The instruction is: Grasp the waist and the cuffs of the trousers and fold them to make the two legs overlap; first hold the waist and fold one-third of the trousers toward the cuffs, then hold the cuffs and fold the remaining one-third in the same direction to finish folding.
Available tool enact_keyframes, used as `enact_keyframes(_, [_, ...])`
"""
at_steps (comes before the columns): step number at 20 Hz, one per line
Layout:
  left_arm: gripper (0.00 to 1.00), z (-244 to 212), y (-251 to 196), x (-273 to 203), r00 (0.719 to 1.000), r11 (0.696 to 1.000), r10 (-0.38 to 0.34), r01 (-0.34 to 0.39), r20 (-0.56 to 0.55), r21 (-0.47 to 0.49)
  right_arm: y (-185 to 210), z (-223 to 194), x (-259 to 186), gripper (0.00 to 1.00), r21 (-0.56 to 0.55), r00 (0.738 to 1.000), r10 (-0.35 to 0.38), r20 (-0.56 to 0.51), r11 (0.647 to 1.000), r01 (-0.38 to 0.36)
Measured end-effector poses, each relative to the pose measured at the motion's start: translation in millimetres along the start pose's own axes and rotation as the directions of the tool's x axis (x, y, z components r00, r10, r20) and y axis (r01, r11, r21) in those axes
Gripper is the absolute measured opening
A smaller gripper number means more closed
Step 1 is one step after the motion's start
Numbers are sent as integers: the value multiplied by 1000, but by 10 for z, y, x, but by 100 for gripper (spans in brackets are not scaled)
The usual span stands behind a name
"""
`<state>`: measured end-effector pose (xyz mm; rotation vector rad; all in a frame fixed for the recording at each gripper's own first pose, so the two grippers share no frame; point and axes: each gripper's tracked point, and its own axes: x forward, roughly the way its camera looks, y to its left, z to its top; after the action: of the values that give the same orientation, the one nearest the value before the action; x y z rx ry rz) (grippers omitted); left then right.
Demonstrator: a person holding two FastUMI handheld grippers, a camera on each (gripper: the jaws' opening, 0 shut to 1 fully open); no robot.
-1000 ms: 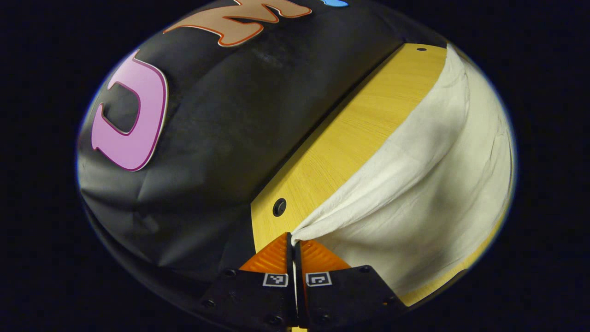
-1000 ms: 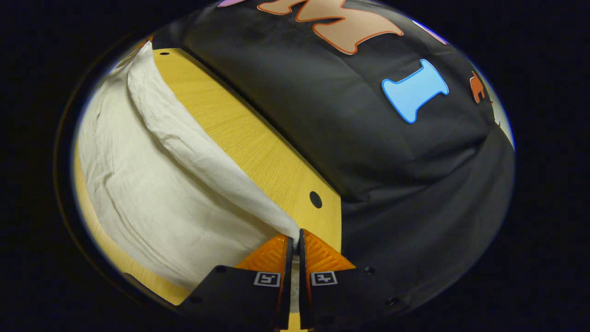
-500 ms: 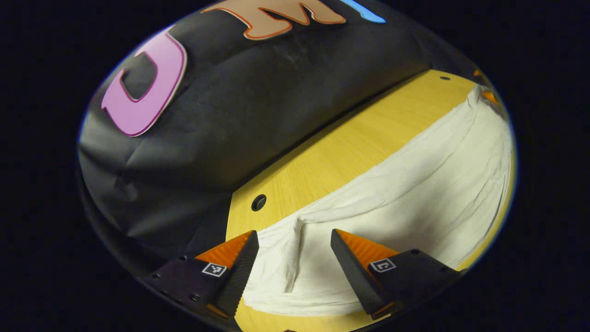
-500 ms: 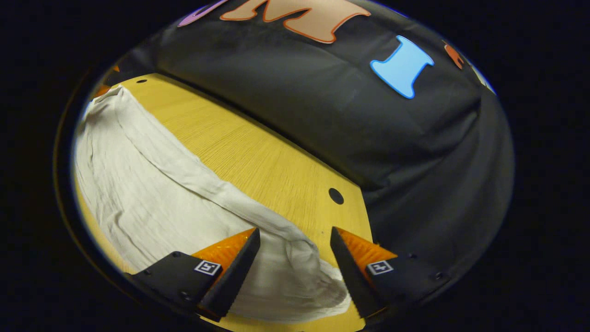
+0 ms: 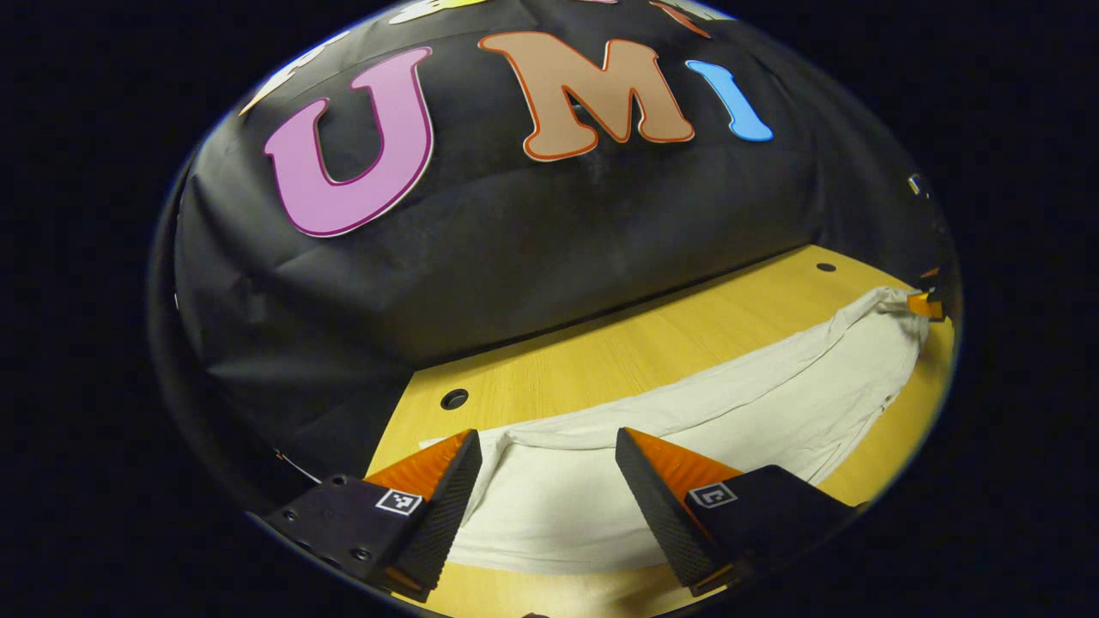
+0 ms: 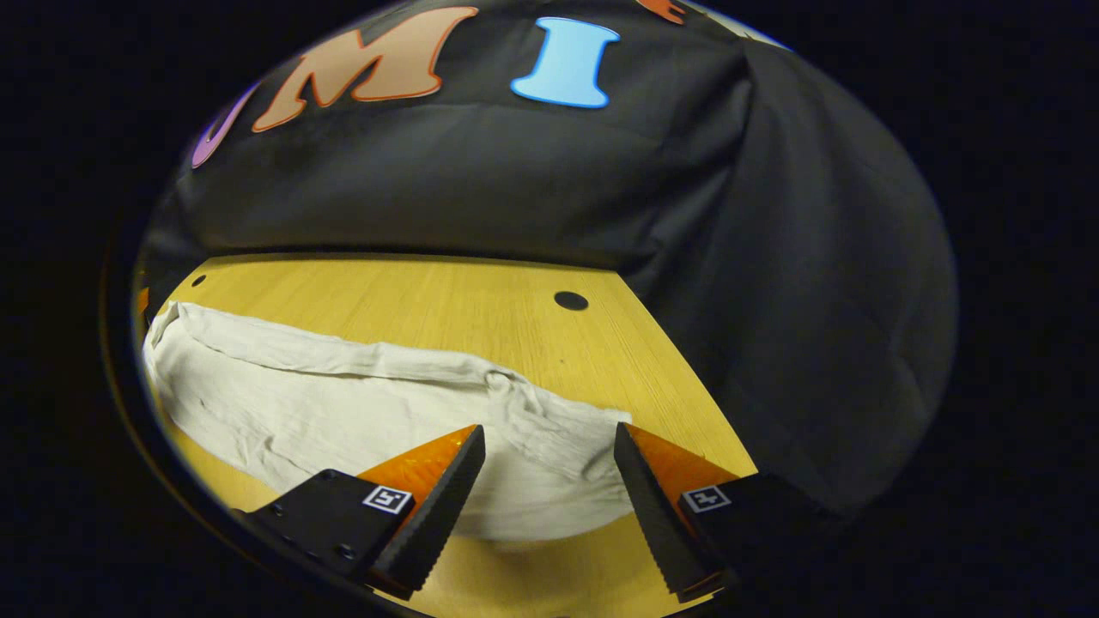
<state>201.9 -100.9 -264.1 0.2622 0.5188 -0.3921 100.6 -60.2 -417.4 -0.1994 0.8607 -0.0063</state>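
Hovering left gripper [image 5: 548,446]: its two fingers are spread wide with nothing between them, hanging above the near end of the trousers [image 5: 687,429] without touching the cloth.
Right gripper [image 6: 548,442]: fingers equally wide apart and holding nothing, poised over the opposite end of the trousers [image 6: 343,403]; the left gripper view catches a small part of it at the far right end of the cloth.
Trousers: pale, off-white, lying flat on the table [image 5: 618,360] as one long narrow band. A rolled, thicker edge runs along the side toward the booth wall; the surface is lightly creased, with a bunched wrinkle near the right gripper's end.
Where they lie: along the table's near half, stretched lengthwise between the two grippers, with bare wood showing beyond them up to the wall.
Table: yellow wood grain, with a small dark round hole [image 5: 454,399] near the left corner and another hole [image 6: 570,300] near the right corner.
Backdrop: black cloth wall [image 6: 515,180] hanging just behind the table's far edge.
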Motion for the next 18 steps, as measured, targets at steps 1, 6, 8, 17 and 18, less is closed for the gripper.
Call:
enact_keyframes(1, [96,-30,-31,-68,1000,1000,1,-1,-4,-19,-65,-60,-4,100,42,1000,-14,-14,999,15])
enact_keyframes(6, [97,-127,15,-192,999,998,23,-24,-29,-61,-329,-398,78,100,283,993,-58,-102,955,84])
enact_keyframes(8, [96,-143,41,-230,999,997,35,-38,-37,-63,-421,-512,136,98,378,988,-55,-142,920,106])
enact_keyframes(17, [97,-48,-115,-335,998,999,49,-50,-36,-21,-433,-593,350,97,583,982,18,-187,807,96])
enact_keyframes(18, [96,-44,-146,-340,998,998,49,-50,-35,-22,-441,-586,357,89,592,981,26,-193,800,95])
